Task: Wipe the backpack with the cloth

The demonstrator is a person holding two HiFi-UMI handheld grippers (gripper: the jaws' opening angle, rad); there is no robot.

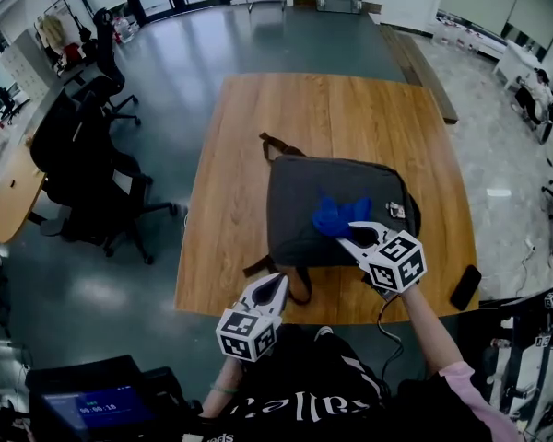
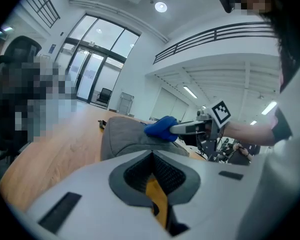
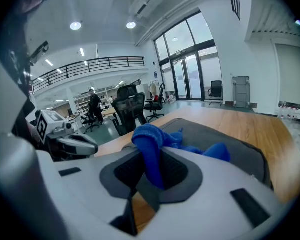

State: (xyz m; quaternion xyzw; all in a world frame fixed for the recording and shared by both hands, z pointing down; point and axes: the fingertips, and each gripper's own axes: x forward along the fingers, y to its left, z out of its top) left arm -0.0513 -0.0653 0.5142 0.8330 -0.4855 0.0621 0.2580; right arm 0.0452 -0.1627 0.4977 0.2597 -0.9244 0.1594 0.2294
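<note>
- The right gripper (image 1: pixel 352 232) is clamped on a blue cloth (image 1: pixel 337 215); in the right gripper view a fold of the cloth (image 3: pixel 151 144) runs down between the two closed jaws of that gripper (image 3: pixel 150 160).
- The rest of the cloth bunches just ahead of the right gripper's tips and lies on the top face of the grey backpack (image 1: pixel 313 191).
- The backpack lies flat on the wooden desk (image 1: pixel 304 109), stretching ahead of and under the right gripper. Its top handle (image 1: pixel 276 144) is at the far end from both grippers.
- The left gripper (image 1: pixel 276 284) has its jaws brought together with nothing between them. It is held at the near edge of the desk, just short of the backpack's near left corner and not touching it.
- From the left gripper view, the backpack (image 2: pixel 122 134) rises straight ahead of that gripper (image 2: pixel 152 158), with the cloth (image 2: pixel 160 126) on top and the right gripper (image 2: pixel 182 129) reaching in from the right.
- A dark phone (image 1: pixel 465 286) lies on the desk to the right of the right gripper, apart from the backpack.
- Black office chairs (image 1: pixel 83 155) stand on the floor well to the left of the left gripper.
</note>
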